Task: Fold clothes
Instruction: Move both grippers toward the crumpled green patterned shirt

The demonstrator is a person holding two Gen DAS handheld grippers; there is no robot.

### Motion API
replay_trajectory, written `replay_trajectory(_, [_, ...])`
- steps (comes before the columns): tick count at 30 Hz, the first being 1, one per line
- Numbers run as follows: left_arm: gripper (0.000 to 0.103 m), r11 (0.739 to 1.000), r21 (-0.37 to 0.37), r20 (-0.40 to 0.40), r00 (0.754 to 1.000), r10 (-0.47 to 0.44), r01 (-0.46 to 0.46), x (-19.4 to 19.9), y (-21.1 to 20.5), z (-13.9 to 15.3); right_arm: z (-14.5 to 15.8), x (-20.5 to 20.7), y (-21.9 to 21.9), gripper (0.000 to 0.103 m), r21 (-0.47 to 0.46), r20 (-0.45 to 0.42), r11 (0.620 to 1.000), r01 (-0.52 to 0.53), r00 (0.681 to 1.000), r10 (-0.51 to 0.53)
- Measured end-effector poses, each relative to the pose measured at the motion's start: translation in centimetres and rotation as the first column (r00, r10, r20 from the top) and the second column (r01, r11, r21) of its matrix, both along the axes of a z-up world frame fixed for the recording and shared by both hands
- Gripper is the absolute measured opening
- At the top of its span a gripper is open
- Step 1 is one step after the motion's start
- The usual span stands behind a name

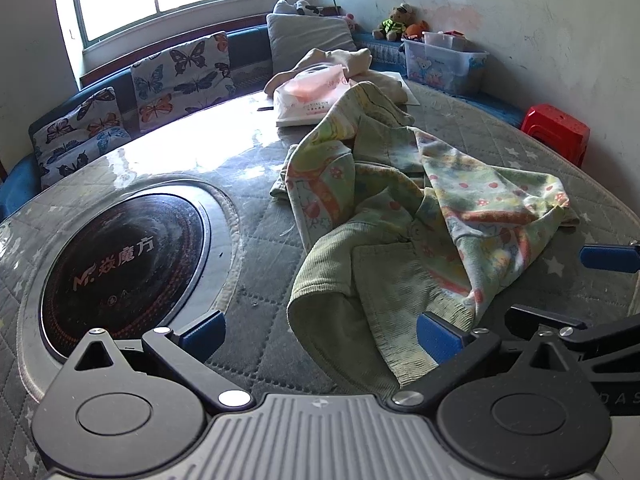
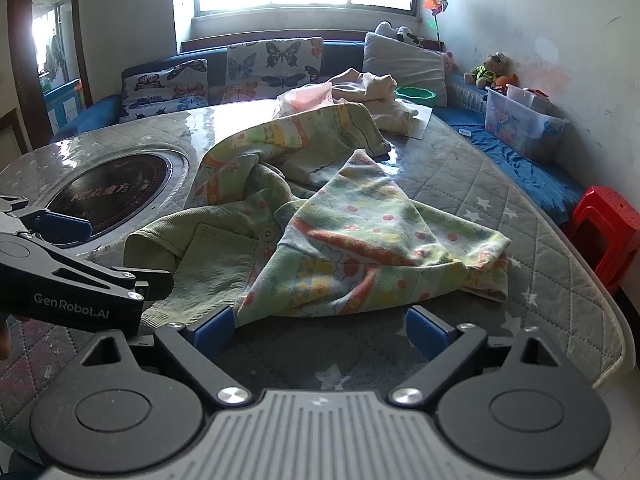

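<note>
We found the left tool and right tool both wide open, empty, at the crumpled green garment on the counter. One tool read "GenRobot.AI".

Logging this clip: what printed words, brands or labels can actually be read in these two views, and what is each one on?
"GenRobot.AI": white lettering on the side of the left gripper.
"焱魔方", with a logo mark before it: on the black induction cooktop set into the table; first character uncertain.
Small symbols below that: too small to read.
Red print on the white plastic bag: blurred, not readable.
"D A S": partial letters on the right gripper.
</note>
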State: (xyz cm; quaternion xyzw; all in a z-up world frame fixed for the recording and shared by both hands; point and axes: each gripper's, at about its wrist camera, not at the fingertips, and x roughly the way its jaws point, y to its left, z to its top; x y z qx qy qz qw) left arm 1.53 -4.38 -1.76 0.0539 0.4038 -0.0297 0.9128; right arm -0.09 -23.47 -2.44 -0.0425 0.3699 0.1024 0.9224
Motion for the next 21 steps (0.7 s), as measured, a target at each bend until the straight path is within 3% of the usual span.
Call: replay_trajectory(21, [0.103, 1.000, -0.002, -0.045, 0.999, -0.018, 0.018, 2.2, 0.1, -0.4, -0.5, 1.7, 0.5, 0.087, 0.004, -0.038, 1.000, 0.002, 0.999, -0.001])
